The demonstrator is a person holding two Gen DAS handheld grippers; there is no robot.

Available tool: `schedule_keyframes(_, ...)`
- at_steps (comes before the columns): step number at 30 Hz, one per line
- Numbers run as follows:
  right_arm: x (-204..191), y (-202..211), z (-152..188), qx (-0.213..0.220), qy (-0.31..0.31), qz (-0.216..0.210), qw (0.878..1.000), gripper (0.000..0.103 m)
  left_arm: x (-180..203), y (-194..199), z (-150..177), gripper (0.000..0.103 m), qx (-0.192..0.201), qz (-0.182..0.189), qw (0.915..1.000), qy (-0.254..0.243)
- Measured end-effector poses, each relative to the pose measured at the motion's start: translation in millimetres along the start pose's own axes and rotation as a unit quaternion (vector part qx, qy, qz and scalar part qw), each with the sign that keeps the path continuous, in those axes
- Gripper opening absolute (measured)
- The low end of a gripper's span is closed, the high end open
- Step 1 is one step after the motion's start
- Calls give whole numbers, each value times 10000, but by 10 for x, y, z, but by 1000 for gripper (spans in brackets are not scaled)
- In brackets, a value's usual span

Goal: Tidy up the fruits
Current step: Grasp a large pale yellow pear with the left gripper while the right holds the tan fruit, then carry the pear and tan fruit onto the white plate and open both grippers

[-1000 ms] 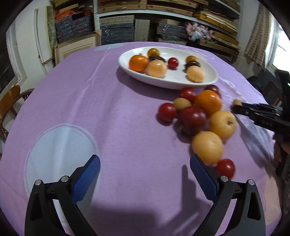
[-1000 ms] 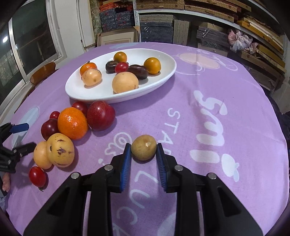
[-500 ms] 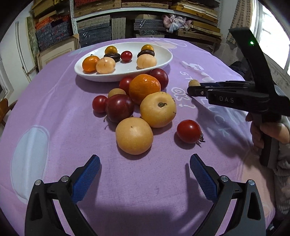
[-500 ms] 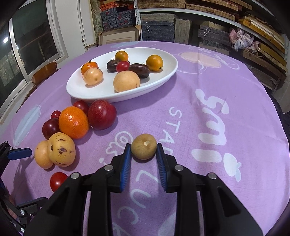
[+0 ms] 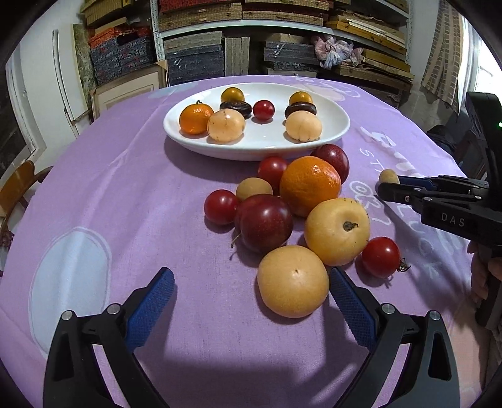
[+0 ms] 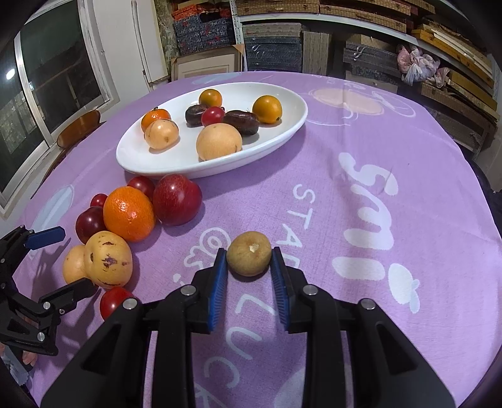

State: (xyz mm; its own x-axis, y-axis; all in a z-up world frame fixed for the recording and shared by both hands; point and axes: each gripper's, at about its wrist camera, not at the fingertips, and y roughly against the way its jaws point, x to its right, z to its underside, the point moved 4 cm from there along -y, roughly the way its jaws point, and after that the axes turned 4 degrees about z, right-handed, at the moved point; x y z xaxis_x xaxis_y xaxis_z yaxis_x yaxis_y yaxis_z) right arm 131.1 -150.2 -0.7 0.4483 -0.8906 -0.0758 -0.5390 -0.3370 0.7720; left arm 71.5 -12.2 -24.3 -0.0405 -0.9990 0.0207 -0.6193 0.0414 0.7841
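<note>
Where jaws pinch, small brown fruit (image 6: pixel 248 257) flanks hidden, rear cherry tomato (image 6: pixel 98 200) half-covered

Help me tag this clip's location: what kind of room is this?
Probably a storeroom or workshop with a table set up in it: shelves of stacked boards and boxes, framed panels against the wall, and a round table with a purple cloth.
</note>
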Motion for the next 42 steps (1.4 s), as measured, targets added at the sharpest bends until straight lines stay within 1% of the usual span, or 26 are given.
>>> schedule_keyframes(2, -1, 0, 0, 0, 0, 0, 10000, 28, 44, -41, 3, 78, -95, 80, 9998, -142)
schedule_keyframes(5, 1, 0, 0, 0, 3, 4, 10000, 28, 106, -5, 26, 63, -4, 243, 9992, -313)
schedule_keyframes(7, 1, 0, 1, 0, 3, 1, 10000, 28, 166, 7, 41, 44, 25, 436, 9982, -412)
schedule_keyframes(9, 1, 1, 1, 0, 3, 1, 10000, 28, 185, 8, 53, 44, 59, 432, 9980, -447)
schedule_keyframes(12, 3, 1, 1, 0, 4, 2, 10000, 28, 153, 16, 62, 44, 69, 663, 9973, -301)
schedule_keyframes(15, 3, 2, 1, -1, 9, 2, 10000, 28, 134, 61, 75, 44, 148, 738, 9969, -244)
schedule_keyframes(20, 3, 3, 2, -1, 10, 3, 10000, 28, 120, 107, 100, 44, 201, 546, 9980, -266)
schedule_keyframes(22, 4, 2, 2, 0, 10, 5, 10000, 28, 56, 156, 93, 44, 251, 461, 9984, -193)
schedule_keyframes(25, 5, 3, 2, 1, 9, 4, 10000, 28, -109, 301, 4, 44, 440, 406, 9982, -6)
schedule_keyframes(30, 27, 30, 0, 56, -67, 8, 10000, 27, -399, 500, -291, 44, 748, 148, 9970, 113)
schedule_keyframes(33, 34, 116, -35, 253, -100, 55, 9996, 27, -515, 541, -514, 44, 871, 75, 9960, 158)
schedule_keyframes(35, 25, 261, -128, 507, -157, -18, 9986, 27, -558, 511, -701, 44, 905, 69, 9958, 141)
schedule_keyframes(37, -5, 421, -289, 742, -157, -69, 9971, 27, -573, 464, -926, 44, 925, 73, 9956, 105)
schedule_keyframes(40, -62, 538, -657, 872, 26, -24, 9962, 27, -540, 358, -1285, 44, 957, 40, 9954, 38)
schedule_keyframes(42, -80, 526, -951, 914, 103, 31, 9958, 27, -486, 270, -1417, 44, 920, 154, 9956, 35)
